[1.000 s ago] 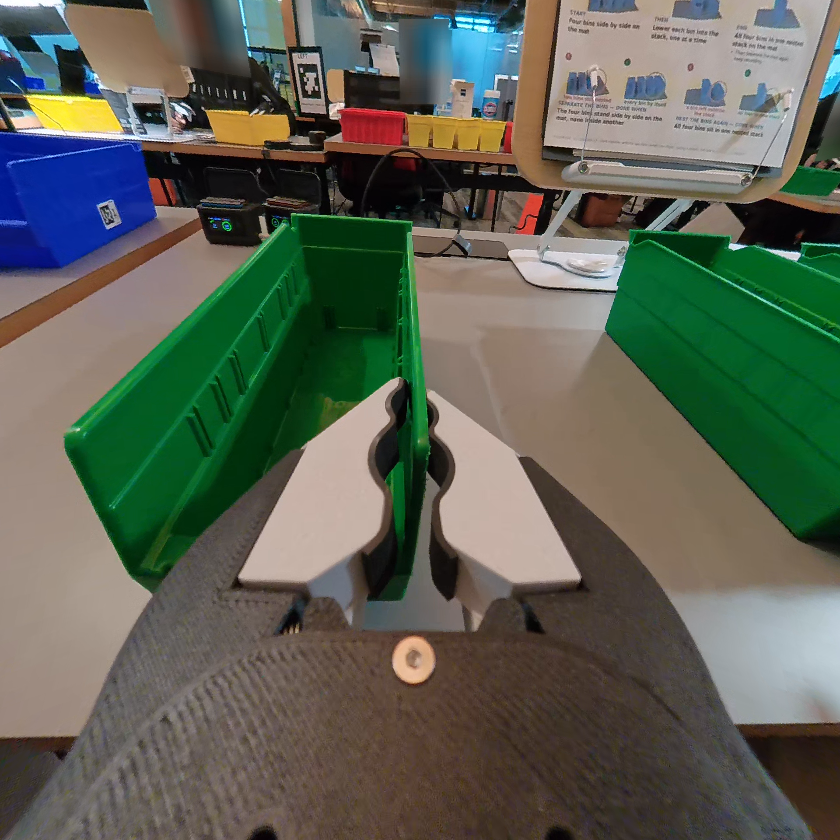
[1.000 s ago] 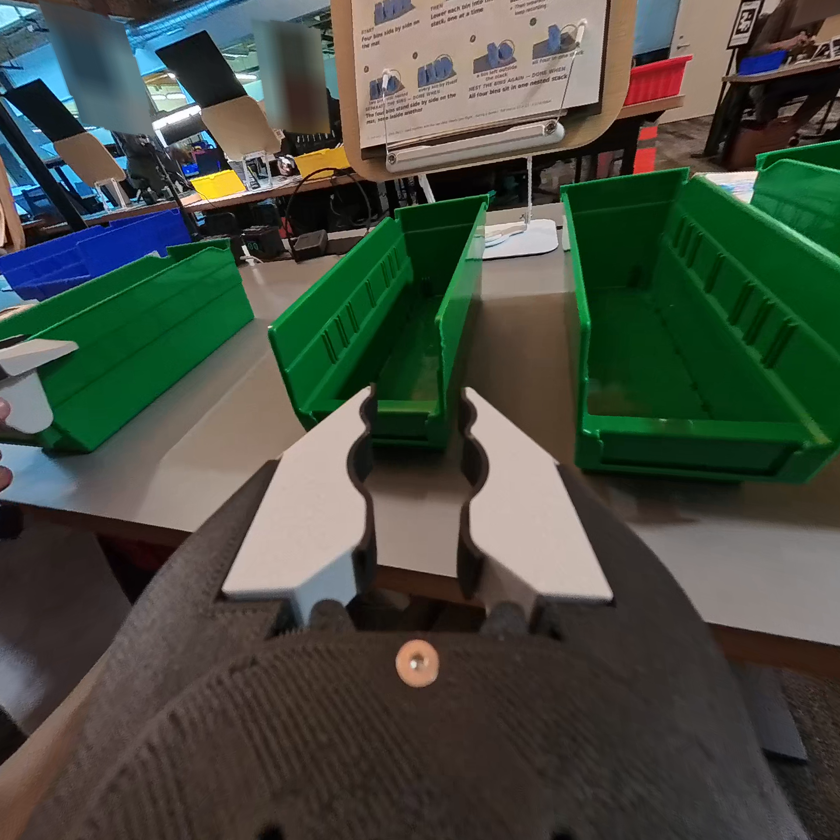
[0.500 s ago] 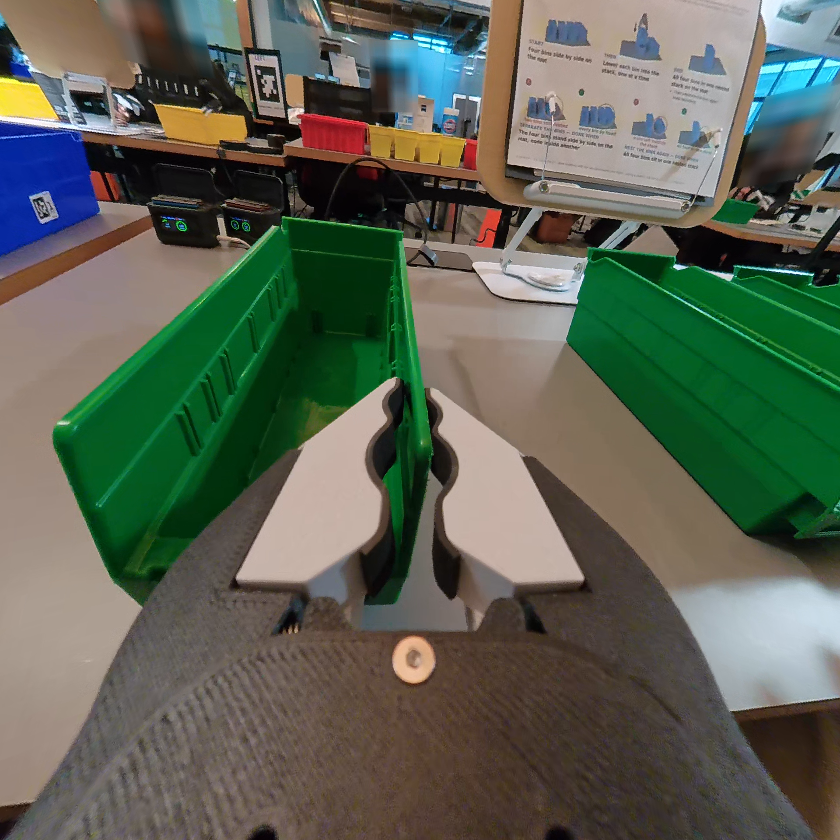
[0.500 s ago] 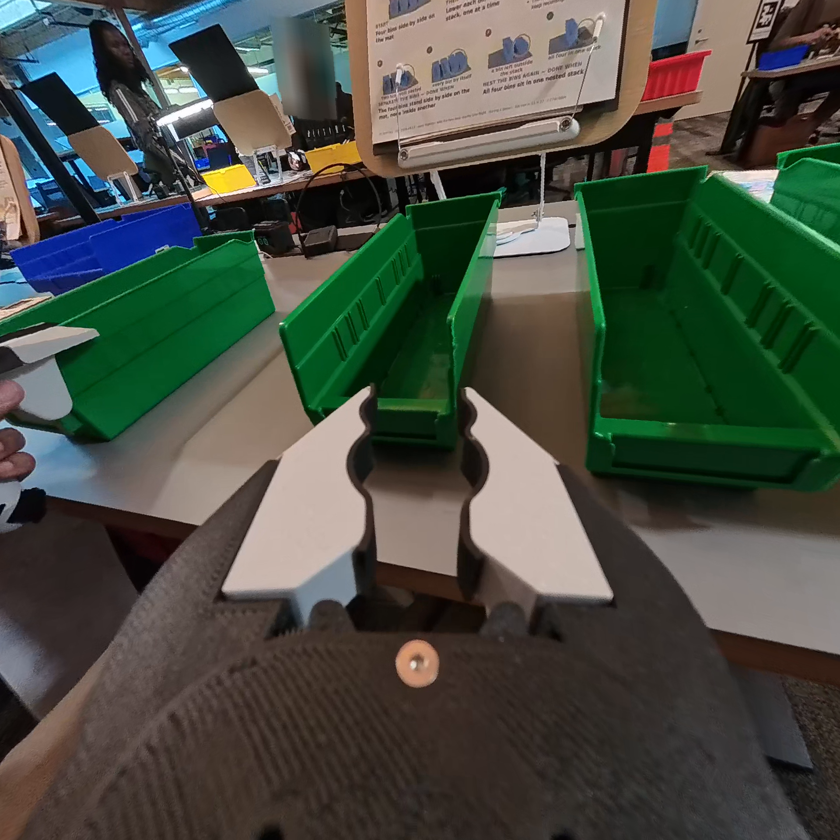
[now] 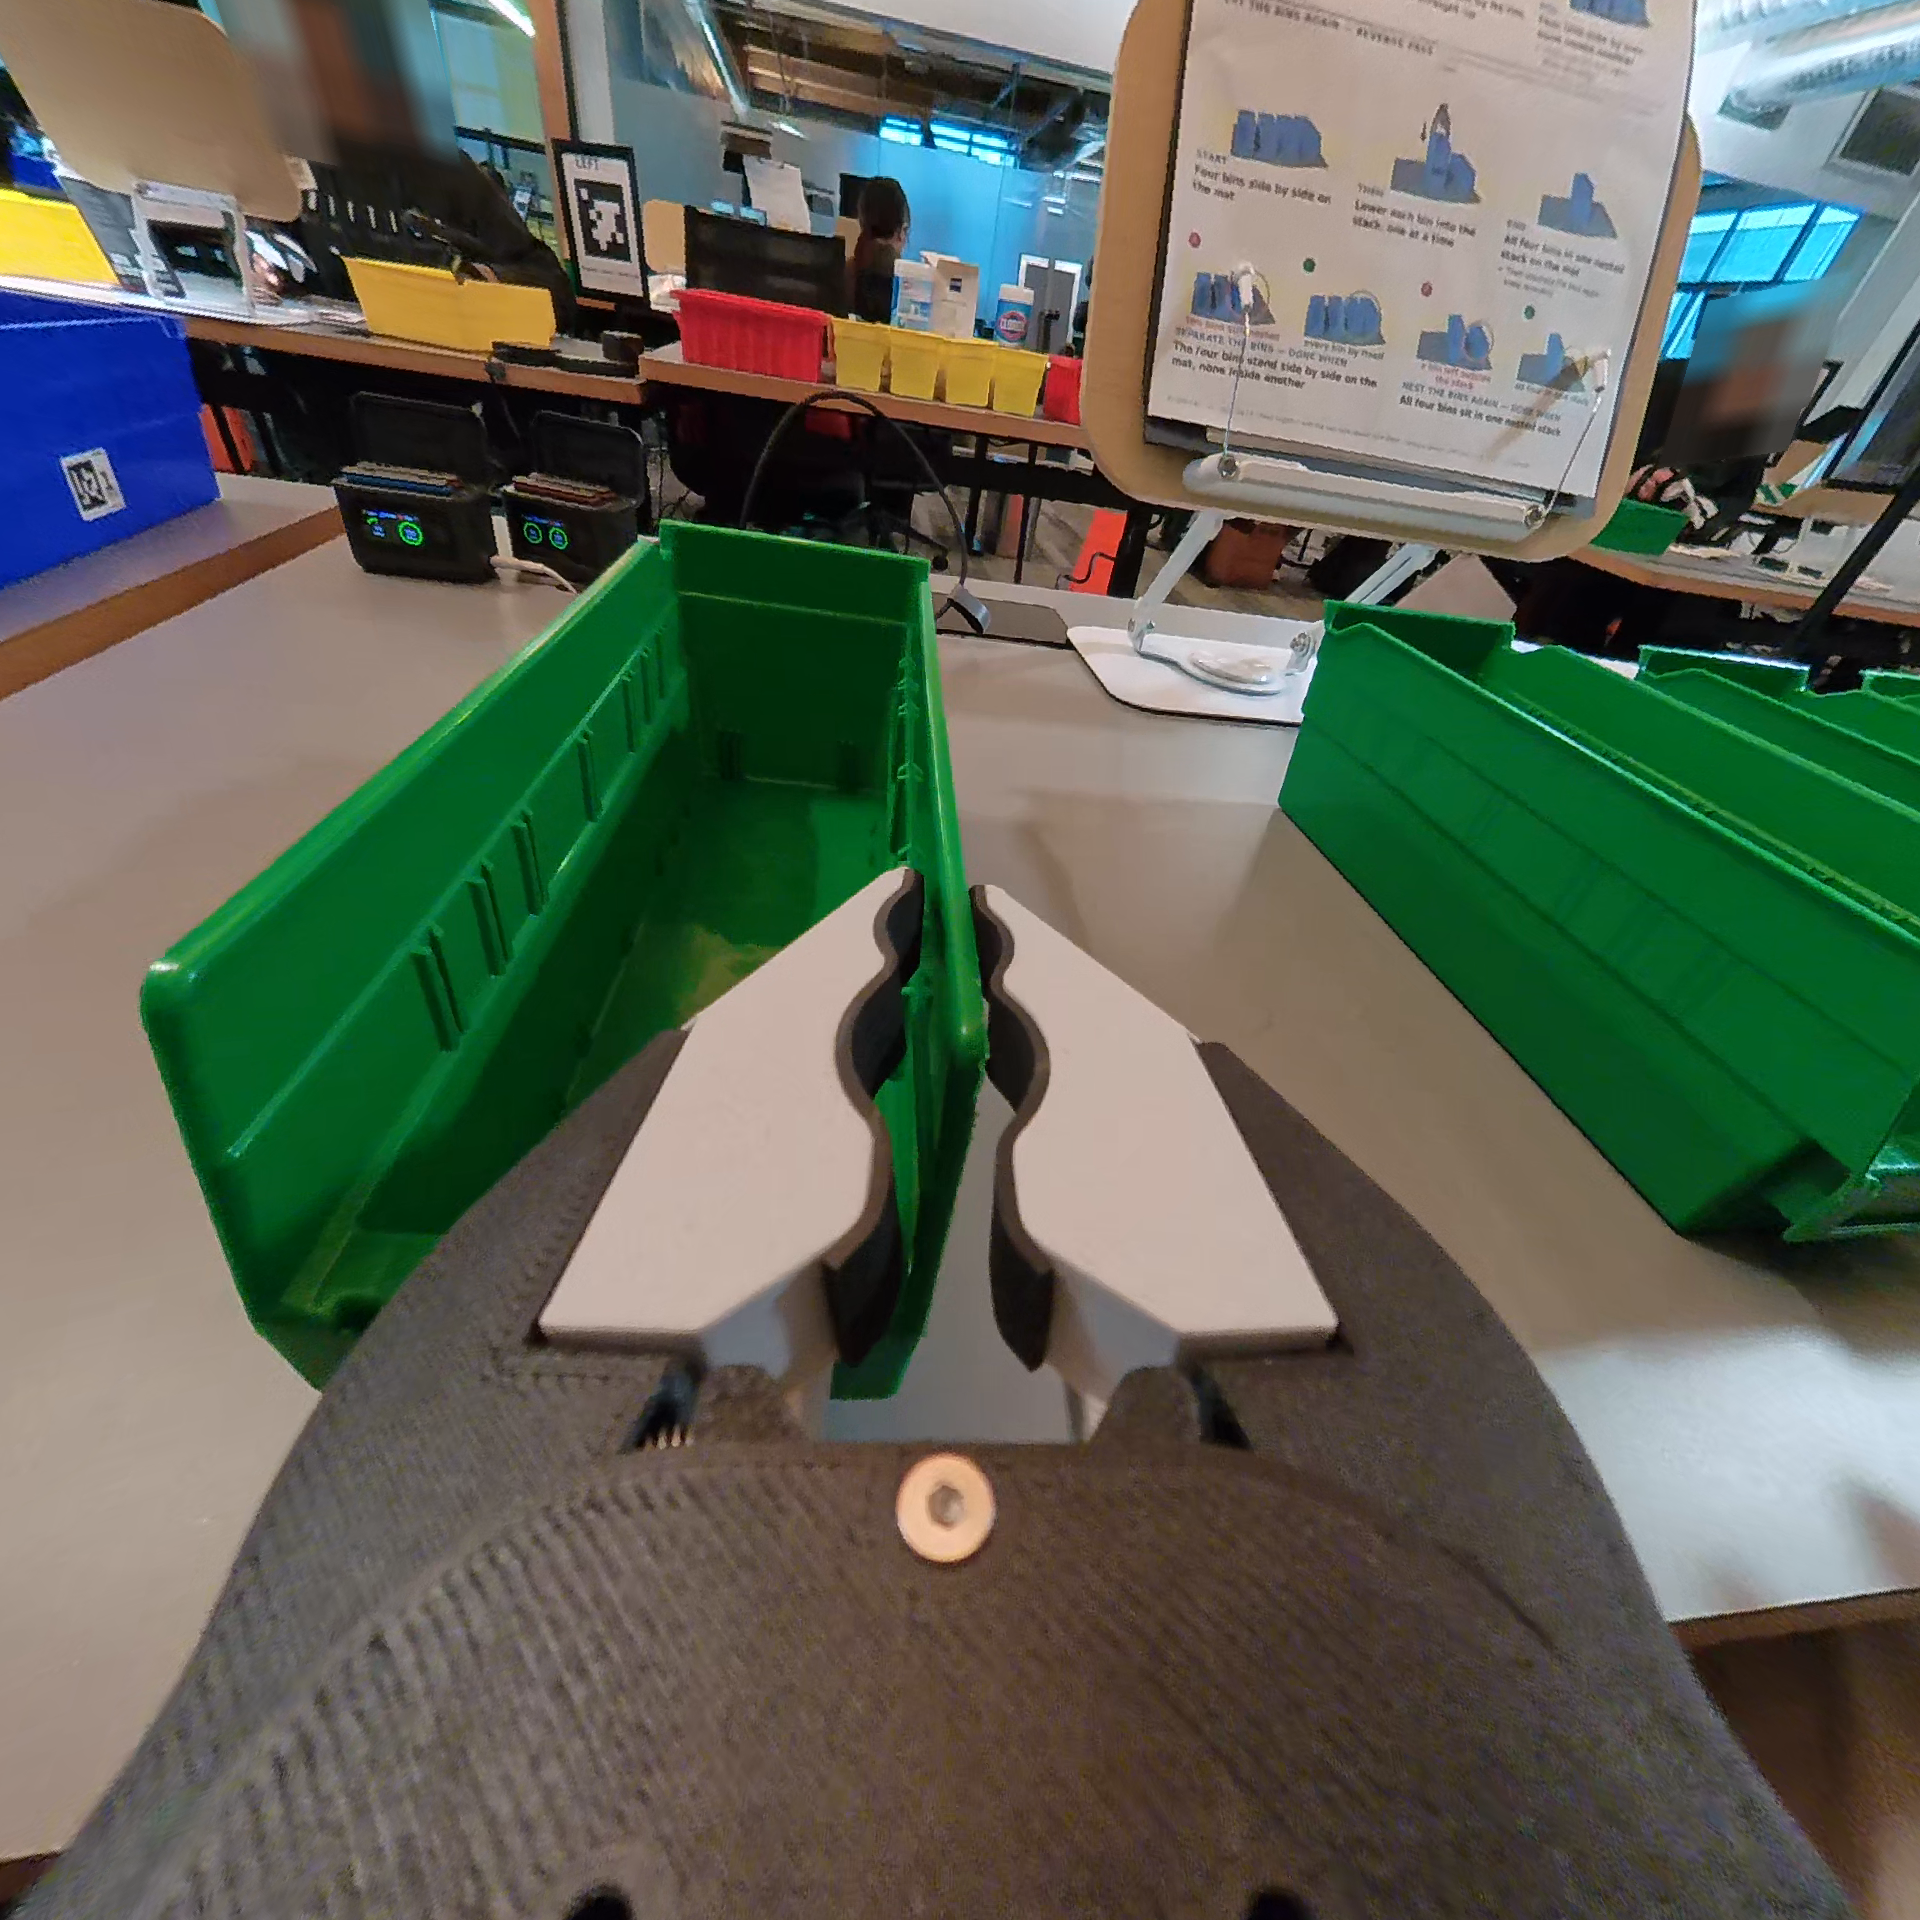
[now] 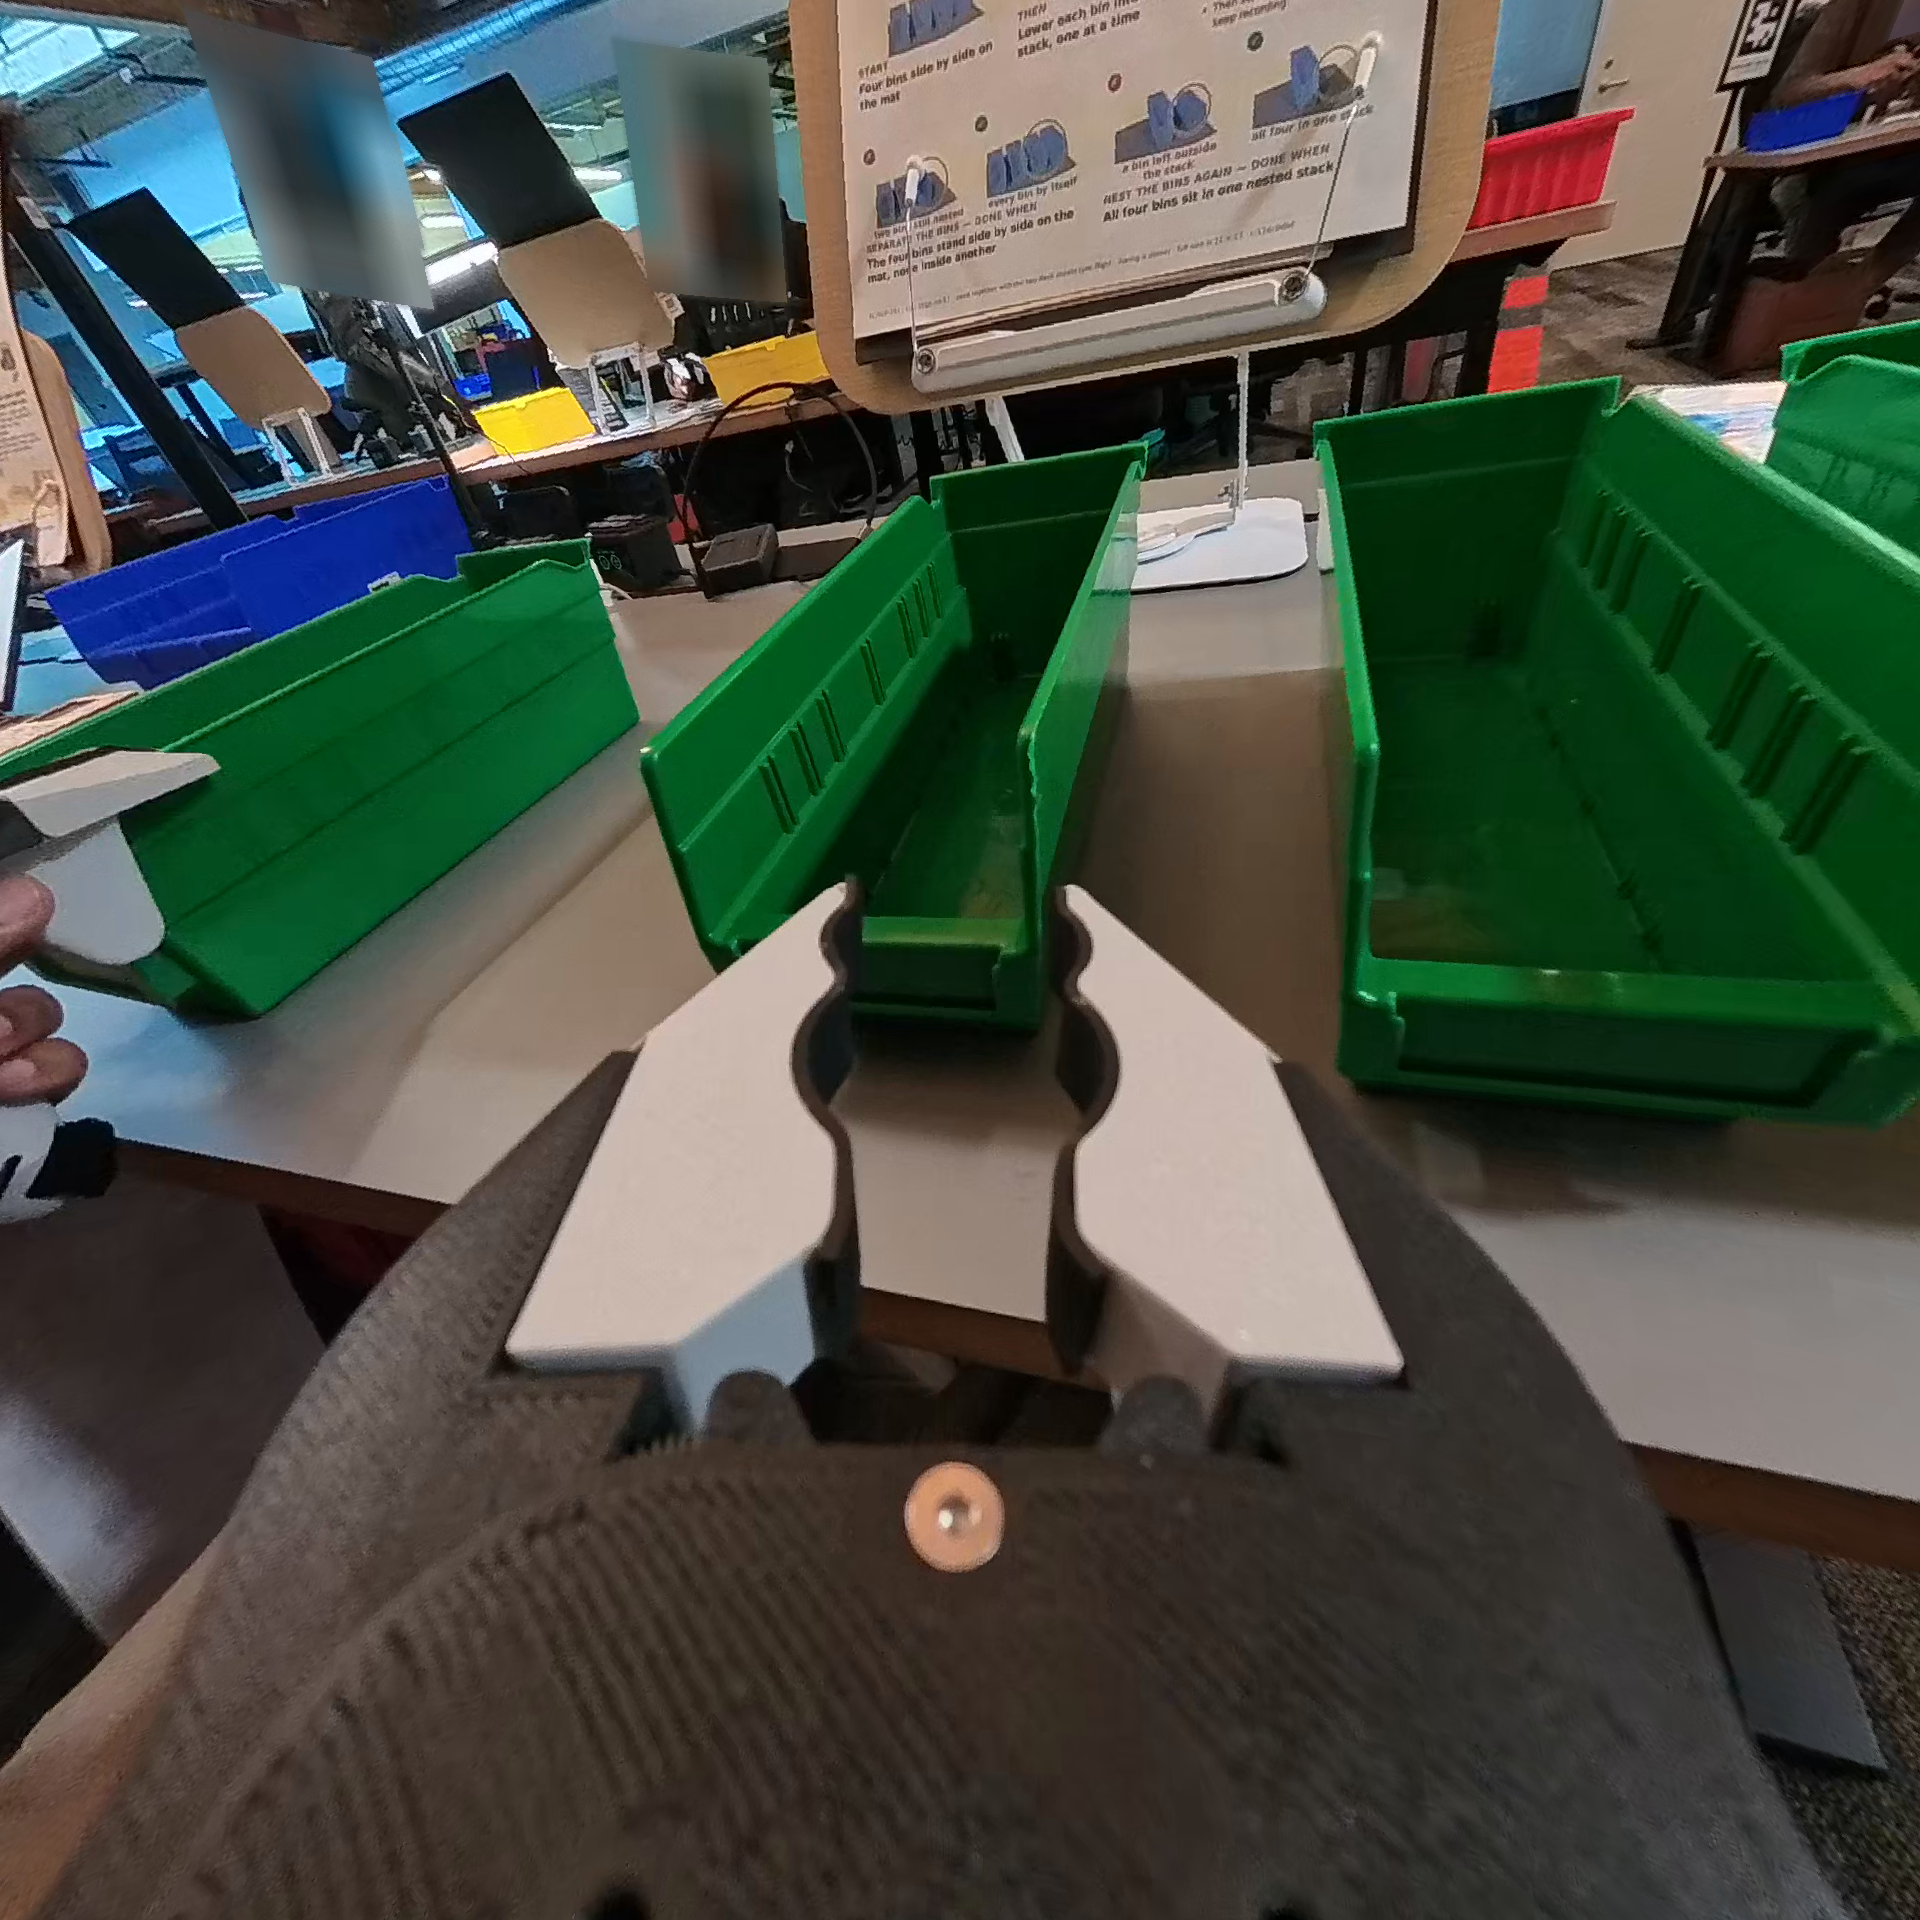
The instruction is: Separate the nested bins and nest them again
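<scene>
My left gripper is shut on the right side wall of a long green bin, near its front end. This bin stands on the grey table. In the right wrist view the same bin is at the left, with the left gripper on its near end. A second green bin lies straight ahead and a third, wider one to its right. My right gripper is open and empty above the table's front edge.
More green bins lie close to the right of the held bin. Another green bin is at the far right. An instruction board on a white stand is at the table's back. Blue bins sit on the table to the left.
My left gripper, still shut on the bin wall, has swung the bin slightly toward the bins on the right. My right gripper has stayed open and crept a little closer to the table.
</scene>
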{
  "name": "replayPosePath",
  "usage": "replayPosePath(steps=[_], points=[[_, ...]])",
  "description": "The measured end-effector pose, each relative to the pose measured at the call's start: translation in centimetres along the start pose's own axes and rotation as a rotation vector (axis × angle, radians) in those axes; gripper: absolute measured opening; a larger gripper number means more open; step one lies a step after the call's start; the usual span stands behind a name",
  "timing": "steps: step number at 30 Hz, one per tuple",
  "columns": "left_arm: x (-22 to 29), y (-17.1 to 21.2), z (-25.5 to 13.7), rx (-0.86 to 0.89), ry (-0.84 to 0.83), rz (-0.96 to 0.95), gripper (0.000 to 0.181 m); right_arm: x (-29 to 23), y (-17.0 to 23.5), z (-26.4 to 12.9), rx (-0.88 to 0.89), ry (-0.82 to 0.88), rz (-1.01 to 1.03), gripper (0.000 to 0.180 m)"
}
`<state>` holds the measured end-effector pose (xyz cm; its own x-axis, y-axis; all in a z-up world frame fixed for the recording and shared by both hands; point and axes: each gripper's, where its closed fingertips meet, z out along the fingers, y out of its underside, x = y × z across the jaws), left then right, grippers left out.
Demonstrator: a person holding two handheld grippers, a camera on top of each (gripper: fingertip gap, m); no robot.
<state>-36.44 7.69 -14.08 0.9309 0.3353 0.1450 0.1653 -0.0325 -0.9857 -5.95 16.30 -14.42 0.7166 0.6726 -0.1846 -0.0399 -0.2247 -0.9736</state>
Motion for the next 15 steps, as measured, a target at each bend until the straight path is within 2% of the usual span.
replayPosePath(steps=[15], points=[[0.40, 0.34, 0.41, -0.016, 0.029, -0.013, 0.008, 0.05, -0.42, -0.03, 0.009, -0.011, -0.008, 0.035]])
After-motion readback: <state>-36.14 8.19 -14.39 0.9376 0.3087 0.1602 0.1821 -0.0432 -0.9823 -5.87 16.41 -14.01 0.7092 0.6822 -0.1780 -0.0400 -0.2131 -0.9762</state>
